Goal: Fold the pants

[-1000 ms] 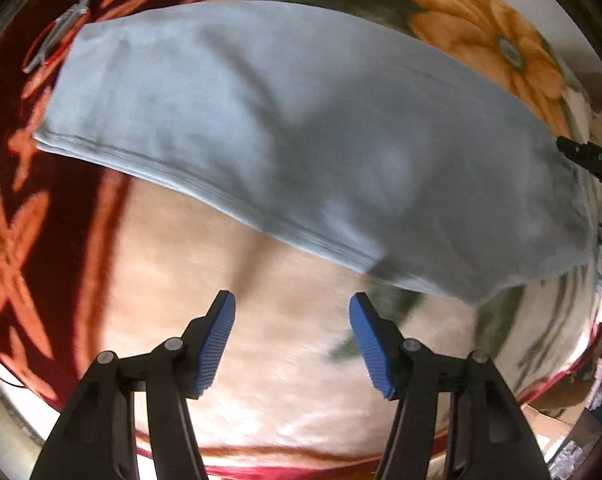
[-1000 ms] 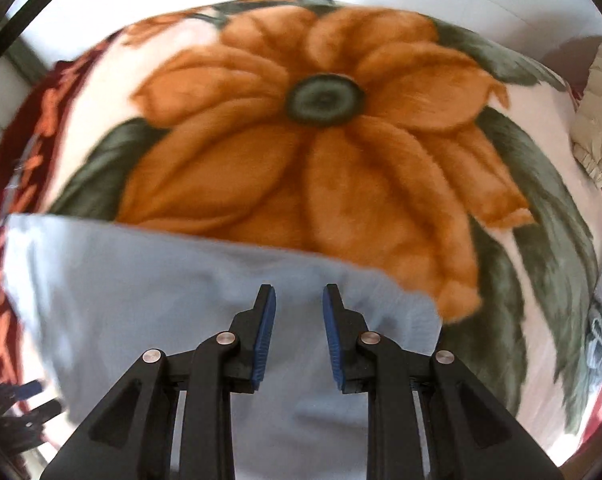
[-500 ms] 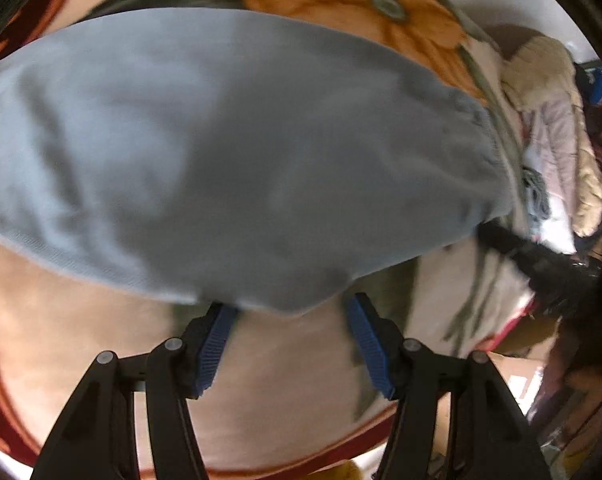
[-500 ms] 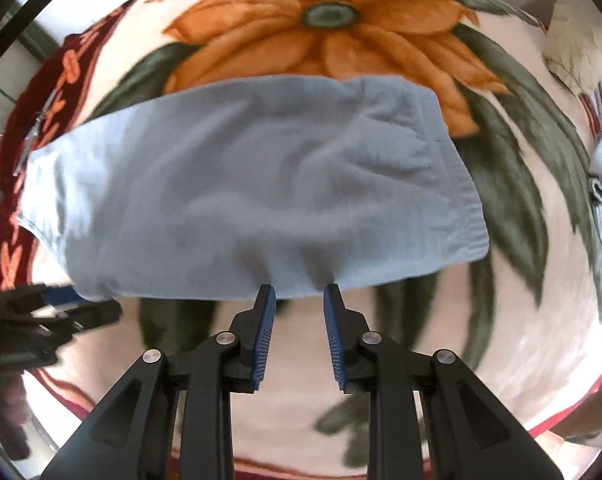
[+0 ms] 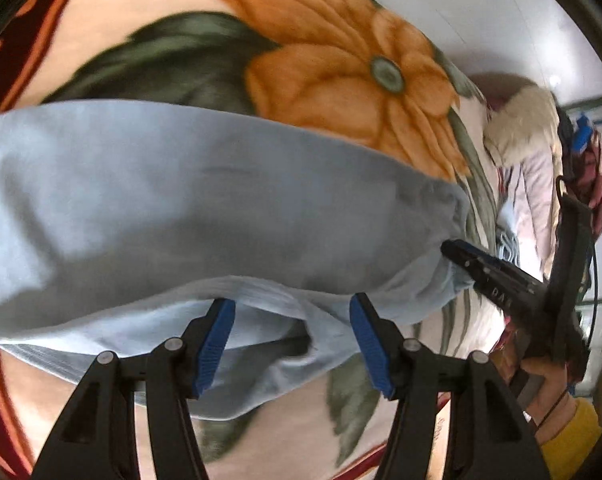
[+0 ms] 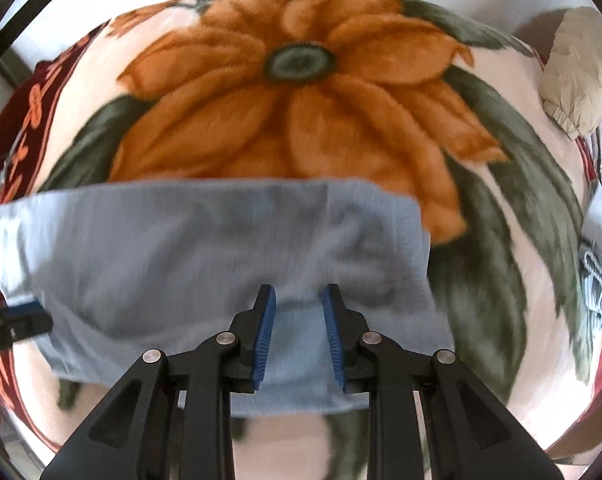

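The light blue pants (image 5: 205, 208) lie folded lengthwise on a flowered blanket (image 5: 341, 60); they also show in the right wrist view (image 6: 189, 248). My left gripper (image 5: 293, 344) is open, its blue pads on either side of the pants' near edge, which is rumpled and lifted there. My right gripper (image 6: 297, 332) is open with a narrow gap, over the near edge of the pants by the waistband end. It also shows in the left wrist view (image 5: 453, 250), its tip touching that end. The left gripper's tip shows at the left edge of the right wrist view (image 6: 17, 320).
A beige jacket (image 6: 581, 76) and other clothes (image 5: 533, 184) are piled at the blanket's far right. A small pale blue cloth (image 6: 601, 276) lies at the right edge. The blanket's dark red border (image 6: 17, 128) runs along the left.
Both grippers have moved in over the pants' near edge. The near edge is now rumpled and lifted between the left pads. The right gripper's tip now touches the waistband end.
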{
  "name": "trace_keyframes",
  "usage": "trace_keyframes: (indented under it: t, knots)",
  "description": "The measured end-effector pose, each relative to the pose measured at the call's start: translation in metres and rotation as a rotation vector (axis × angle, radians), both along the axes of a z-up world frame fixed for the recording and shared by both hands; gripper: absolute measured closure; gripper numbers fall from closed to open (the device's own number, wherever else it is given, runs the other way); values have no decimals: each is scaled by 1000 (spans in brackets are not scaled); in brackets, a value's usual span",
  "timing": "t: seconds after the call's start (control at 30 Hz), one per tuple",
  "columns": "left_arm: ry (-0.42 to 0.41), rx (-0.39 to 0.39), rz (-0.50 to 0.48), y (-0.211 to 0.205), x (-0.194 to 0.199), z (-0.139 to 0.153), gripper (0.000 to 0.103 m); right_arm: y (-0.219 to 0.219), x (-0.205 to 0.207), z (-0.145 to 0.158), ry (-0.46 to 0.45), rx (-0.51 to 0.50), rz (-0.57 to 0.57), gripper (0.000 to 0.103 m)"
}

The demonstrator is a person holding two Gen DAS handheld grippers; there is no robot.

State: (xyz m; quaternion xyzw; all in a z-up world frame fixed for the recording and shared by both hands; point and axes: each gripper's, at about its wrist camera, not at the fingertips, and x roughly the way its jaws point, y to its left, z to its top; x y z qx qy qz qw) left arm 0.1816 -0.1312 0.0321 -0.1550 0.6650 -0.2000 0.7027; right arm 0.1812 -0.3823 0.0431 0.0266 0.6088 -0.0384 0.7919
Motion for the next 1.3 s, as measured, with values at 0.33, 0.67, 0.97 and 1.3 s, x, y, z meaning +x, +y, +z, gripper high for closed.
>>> trace_keyframes:
  t: [0.33, 0.67, 0.97, 1.3]
  knots:
    - [72, -103, 5, -1, -37, -9, 41, -21, -46, 27, 4, -3, -26, 78]
    - [87, -157, -42, -37, -61, -8, 41, -55, -72, 19, 46, 23, -74, 78]
    - [155, -99, -46, -28, -87, -19, 41, -69, -64, -7, 115, 5, -98, 78]
    - [29, -4, -13, -13, -75, 31, 42, -59, -39, 36, 12, 45, 11, 77]
